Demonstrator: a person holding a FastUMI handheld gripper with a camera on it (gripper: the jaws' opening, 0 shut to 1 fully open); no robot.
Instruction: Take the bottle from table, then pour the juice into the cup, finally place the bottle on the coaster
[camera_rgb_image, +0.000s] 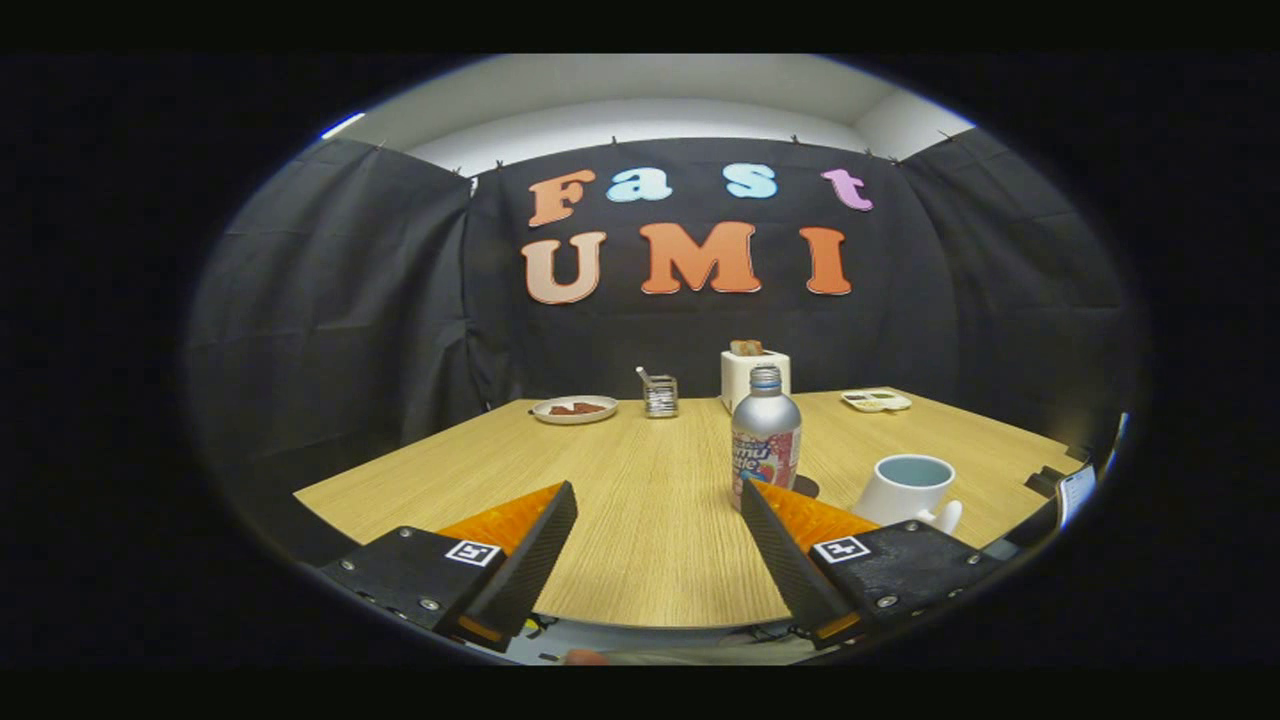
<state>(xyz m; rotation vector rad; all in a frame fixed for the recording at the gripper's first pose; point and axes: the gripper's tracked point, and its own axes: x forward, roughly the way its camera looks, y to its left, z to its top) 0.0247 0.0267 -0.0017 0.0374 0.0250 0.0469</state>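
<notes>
gripper view:
claw (660, 505): fingers spread wide; nothing between them, just bare tabletop (640, 500); holds nothing
bottle (765, 432): upright, beyond the right finger's tip, which overlaps its base in this view; cap looks on; silver body with a printed label
coaster (806, 487): a dark round patch peeks out at the bottle's foot, on the cup side; probably the coaster; bottle appears to stand on it or at its edge; the finger hides the contact, so cannot tell which
cup (908, 487): white mug just right of the bottle, apart from it; upright, handle toward the camera
cup contents: inside reads pale bluish; cannot tell whether that is liquid or the bare glaze; no clear juice colour
bottle contents: opaque; level cannot be read
progress: ambiguous; bottle standing free by the dark patch with the claw clear fits a bottle waiting for pickup, and equally a bottle set down after the pour; the cup's interior doesn't settle it
far side: plate (574, 409) with something dark red-brown on it; small metal holder (660, 396) with a utensil sticking out; white toaster (755, 377) with toast in the slot; flat tray (876, 401) with small items, too small to tell
</notes>
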